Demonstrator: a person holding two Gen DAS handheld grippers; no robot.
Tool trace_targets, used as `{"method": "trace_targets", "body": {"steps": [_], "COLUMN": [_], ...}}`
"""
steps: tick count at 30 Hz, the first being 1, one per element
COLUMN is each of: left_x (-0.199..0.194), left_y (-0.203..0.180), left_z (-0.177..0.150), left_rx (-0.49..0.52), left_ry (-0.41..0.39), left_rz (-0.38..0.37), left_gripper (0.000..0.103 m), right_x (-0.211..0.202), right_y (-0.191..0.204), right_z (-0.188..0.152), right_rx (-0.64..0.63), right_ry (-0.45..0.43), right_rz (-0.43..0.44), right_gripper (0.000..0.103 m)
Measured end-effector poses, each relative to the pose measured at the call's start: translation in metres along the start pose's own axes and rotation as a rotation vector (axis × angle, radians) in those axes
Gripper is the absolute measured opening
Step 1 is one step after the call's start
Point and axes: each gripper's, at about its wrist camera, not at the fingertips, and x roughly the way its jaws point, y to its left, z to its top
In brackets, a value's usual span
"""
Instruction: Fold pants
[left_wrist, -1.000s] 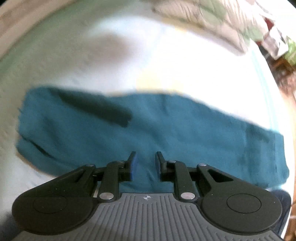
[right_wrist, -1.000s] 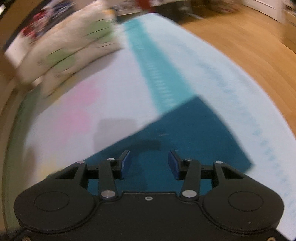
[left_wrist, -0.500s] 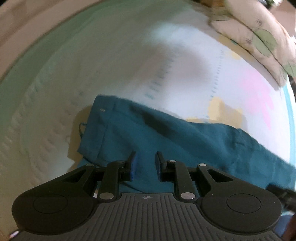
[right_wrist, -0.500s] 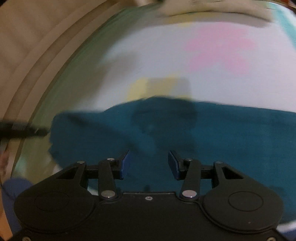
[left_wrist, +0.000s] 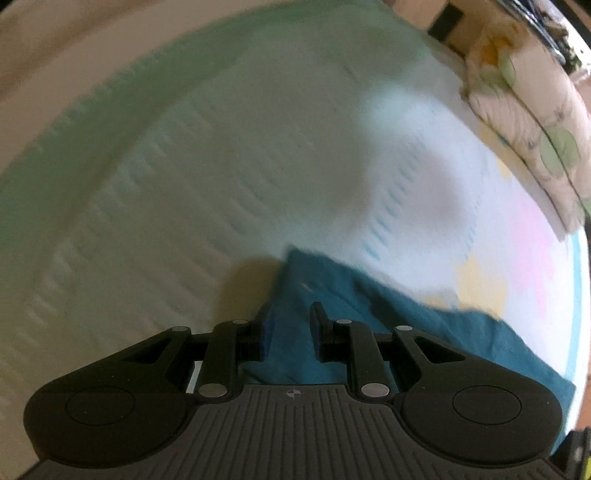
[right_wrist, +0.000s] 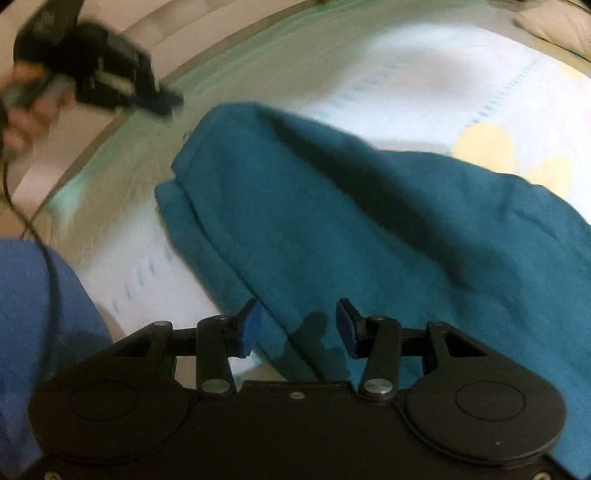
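Observation:
Teal pants (left_wrist: 388, 328) lie flat and lengthwise on a pale bed sheet (left_wrist: 221, 184). Their end, with a stitched hem, shows in the right wrist view as the pants (right_wrist: 369, 229). My left gripper (left_wrist: 291, 317) hovers over the far corner of that end. Its jaws stand narrowly apart, with nothing pinched between them. My right gripper (right_wrist: 298, 314) hangs open above the near edge of the same end, its blue pads (right_wrist: 251, 325) clear of the cloth. At the top left of the right wrist view a hand holds the blurred left gripper (right_wrist: 162, 101) above the sheet.
A floral pillow (left_wrist: 535, 147) lies at the head of the bed on the right. The sheet has yellow (right_wrist: 484, 147) and pink (left_wrist: 535, 258) patches. A beige frame (left_wrist: 55, 74) borders the sheet's far side. The person's blue clothing (right_wrist: 37, 314) and a cable (right_wrist: 26, 218) are at the near left.
Both grippers have swept along the pants to one end. The right gripper has rolled and come down closer to the cloth. Neither gripper's jaws have changed.

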Motion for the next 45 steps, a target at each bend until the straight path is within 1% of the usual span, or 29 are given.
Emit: {"method": "trace_targets", "body": {"steps": [4, 5, 8, 10, 11, 12, 16, 17, 19, 21, 22, 25, 27, 29, 31, 33, 35, 36, 37, 38, 40, 41, 42, 43, 44, 45], "left_x": [-0.020, -0.020, -0.017, -0.011, -0.007, -0.004, 0.010, 0.010, 0.013, 0.017, 0.023, 0.042, 0.056, 0.072, 0.090, 0.105, 0.118, 0.116, 0.112, 0.110, 0.106, 0.104, 0.103, 0.102, 0.102, 0.102], "left_y": [0.006, 0.006, -0.002, -0.011, -0.017, -0.023, -0.052, -0.059, -0.073, -0.087, -0.095, -0.110, -0.115, -0.116, -0.111, -0.102, -0.089, -0.082, -0.077, -0.073, -0.067, -0.067, -0.066, -0.067, -0.067, -0.067], "left_z": [0.006, 0.005, 0.000, -0.004, -0.006, -0.008, -0.016, -0.019, -0.025, -0.033, -0.036, -0.043, -0.047, -0.051, -0.055, -0.060, -0.068, -0.072, -0.076, -0.080, -0.089, -0.091, -0.095, -0.097, -0.100, -0.103], "left_rx": [0.025, 0.019, 0.002, 0.013, 0.025, 0.038, 0.128, 0.160, 0.228, 0.293, 0.335, 0.415, 0.461, 0.486, 0.491, 0.483, 0.444, 0.428, 0.418, 0.415, 0.414, 0.417, 0.422, 0.427, 0.430, 0.439], "left_ry": [-0.085, -0.097, -0.095, -0.084, -0.077, -0.067, -0.045, -0.044, -0.043, -0.038, -0.027, -0.002, 0.027, 0.058, 0.085, 0.118, 0.169, 0.138, 0.114, 0.106, 0.084, 0.073, 0.061, 0.048, 0.038, 0.029], "left_rz": [0.076, 0.083, 0.060, 0.029, 0.017, 0.009, 0.017, 0.020, 0.020, 0.019, 0.020, 0.027, 0.008, 0.006, 0.037, 0.064, 0.058, 0.037, 0.019, 0.009, -0.002, -0.001, -0.001, 0.003, 0.007, 0.013], "left_gripper": [0.020, 0.020, 0.020, 0.020, 0.020, 0.020, 0.020, 0.020, 0.020, 0.020, 0.020, 0.020, 0.020, 0.020, 0.020, 0.020, 0.020, 0.020, 0.020, 0.020, 0.020, 0.020, 0.020, 0.020, 0.020, 0.020], "right_x": [0.007, 0.009, 0.018, 0.020, 0.020, 0.020, 0.008, 0.000, -0.013, -0.012, -0.006, 0.012, 0.017, 0.016, 0.016, 0.016, 0.013, 0.010, 0.005, -0.002, -0.019, -0.028, -0.035, -0.040, -0.045, -0.048], "right_y": [-0.003, -0.002, 0.000, 0.005, 0.007, 0.008, 0.003, 0.002, -0.002, -0.005, -0.006, -0.009, -0.014, -0.016, -0.014, -0.014, -0.017, -0.018, -0.020, -0.023, -0.031, -0.037, -0.044, -0.050, -0.058, -0.069], "right_z": [-0.009, -0.010, -0.017, -0.020, -0.017, -0.016, -0.011, -0.009, -0.009, -0.013, -0.016, -0.023, -0.021, -0.018, -0.017, -0.016, -0.018, -0.017, -0.014, -0.010, 0.001, 0.009, 0.015, 0.022, 0.028, 0.035], "right_rx": [-0.072, -0.088, -0.149, -0.201, -0.223, -0.240, -0.191, -0.170, -0.116, -0.084, -0.081, -0.078, -0.033, -0.022, -0.024, -0.021, -0.013, -0.008, 0.000, 0.007, 0.017, 0.020, 0.023, 0.032, 0.049, 0.072], "right_ry": [0.014, 0.017, 0.025, 0.012, 0.004, -0.004, -0.041, -0.054, -0.059, -0.011, 0.024, 0.077, 0.079, 0.076, 0.077, 0.078, 0.075, 0.071, 0.062, 0.047, -0.001, -0.036, -0.069, -0.106, -0.145, -0.178], "right_rz": [-0.037, -0.047, -0.069, -0.097, -0.110, -0.113, -0.089, -0.065, 0.028, 0.109, 0.126, 0.117, 0.133, 0.140, 0.140, 0.145, 0.159, 0.165, 0.166, 0.166, 0.156, 0.135, 0.108, 0.074, 0.037, 0.002], "right_gripper": [0.054, 0.054, 0.054, 0.048, 0.034, 0.010, 0.008, 0.008, 0.008, 0.008, 0.008, 0.008, 0.008, 0.008, 0.008, 0.011, 0.016, 0.021, 0.021, 0.021, 0.025, 0.029, 0.037, 0.042, 0.053, 0.059]}}
